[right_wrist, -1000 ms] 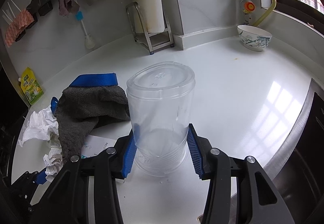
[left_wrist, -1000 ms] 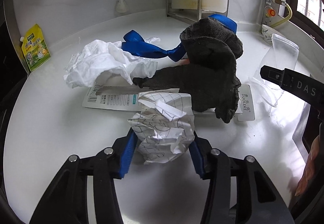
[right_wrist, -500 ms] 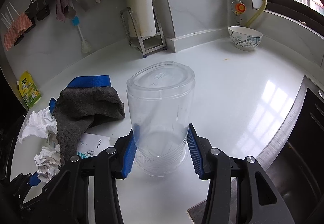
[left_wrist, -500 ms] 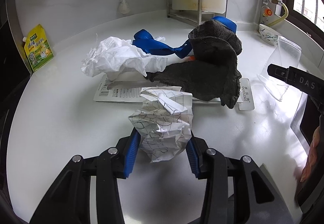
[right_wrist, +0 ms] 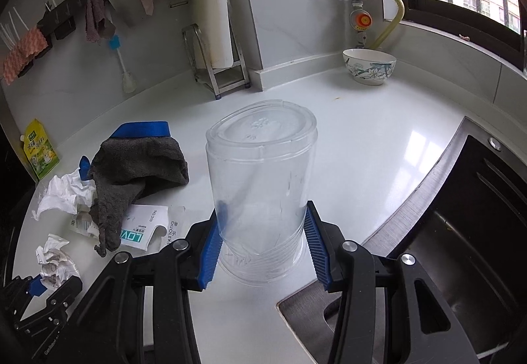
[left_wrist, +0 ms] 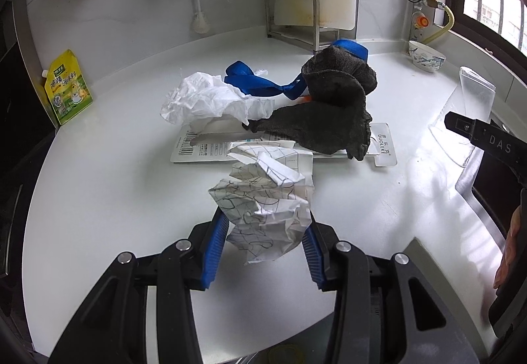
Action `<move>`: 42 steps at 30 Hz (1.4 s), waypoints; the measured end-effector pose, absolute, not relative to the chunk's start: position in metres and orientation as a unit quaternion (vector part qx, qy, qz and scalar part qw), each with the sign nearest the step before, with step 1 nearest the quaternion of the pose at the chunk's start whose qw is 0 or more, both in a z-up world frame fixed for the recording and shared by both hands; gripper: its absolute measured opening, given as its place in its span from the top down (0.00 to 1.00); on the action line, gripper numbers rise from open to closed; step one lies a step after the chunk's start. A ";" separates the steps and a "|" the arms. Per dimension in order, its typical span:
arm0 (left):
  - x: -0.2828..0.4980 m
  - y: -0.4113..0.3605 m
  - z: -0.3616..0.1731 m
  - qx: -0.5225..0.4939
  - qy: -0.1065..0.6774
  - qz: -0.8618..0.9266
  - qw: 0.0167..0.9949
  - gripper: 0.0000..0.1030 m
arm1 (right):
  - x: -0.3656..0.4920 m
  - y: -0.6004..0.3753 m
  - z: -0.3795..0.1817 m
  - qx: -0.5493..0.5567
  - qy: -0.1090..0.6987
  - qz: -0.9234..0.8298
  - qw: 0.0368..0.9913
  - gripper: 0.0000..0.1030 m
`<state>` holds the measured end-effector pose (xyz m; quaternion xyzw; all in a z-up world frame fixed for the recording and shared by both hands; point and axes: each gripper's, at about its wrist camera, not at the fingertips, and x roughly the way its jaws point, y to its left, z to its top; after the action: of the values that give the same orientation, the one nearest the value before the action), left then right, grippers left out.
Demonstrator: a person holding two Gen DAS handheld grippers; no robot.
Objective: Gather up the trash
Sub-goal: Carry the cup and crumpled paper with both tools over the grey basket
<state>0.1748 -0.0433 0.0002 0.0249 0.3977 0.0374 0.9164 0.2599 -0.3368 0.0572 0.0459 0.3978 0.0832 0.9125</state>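
White countertop (left_wrist: 98,173) carries the pile. Dark grey towel (left_wrist: 332,107) is the landmark: it's draped over a flat white printed packaging card (left_wrist: 204,150), with a blue ribbon strap (left_wrist: 253,84) and a crumpled white tissue wad (left_wrist: 204,99) just beside it. Right gripper (right_wrist: 263,252) jaws are closed on a clear plastic cup (right_wrist: 260,186) held near the towel, closed end facing away. Left gripper (left_wrist: 263,242) jaws pinch a crumpled grid-lined paper ball (left_wrist: 266,199), near the towel, just in front of the card.
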 end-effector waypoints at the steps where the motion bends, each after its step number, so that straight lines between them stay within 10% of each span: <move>1: 0.172 -0.044 0.002 0.027 0.395 0.036 0.918 0.59 | 0.255 -0.336 0.059 0.043 0.398 0.083 0.913 0.56; 42: 0.023 -0.017 0.002 0.055 0.375 -0.087 0.921 0.59 | 0.011 -0.291 0.070 0.061 0.412 0.045 0.908 0.56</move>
<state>0.0232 -0.0174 0.0023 0.0554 0.3748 -0.0866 0.9214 0.0110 -0.2912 0.0696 0.0612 0.4117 0.0454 0.9081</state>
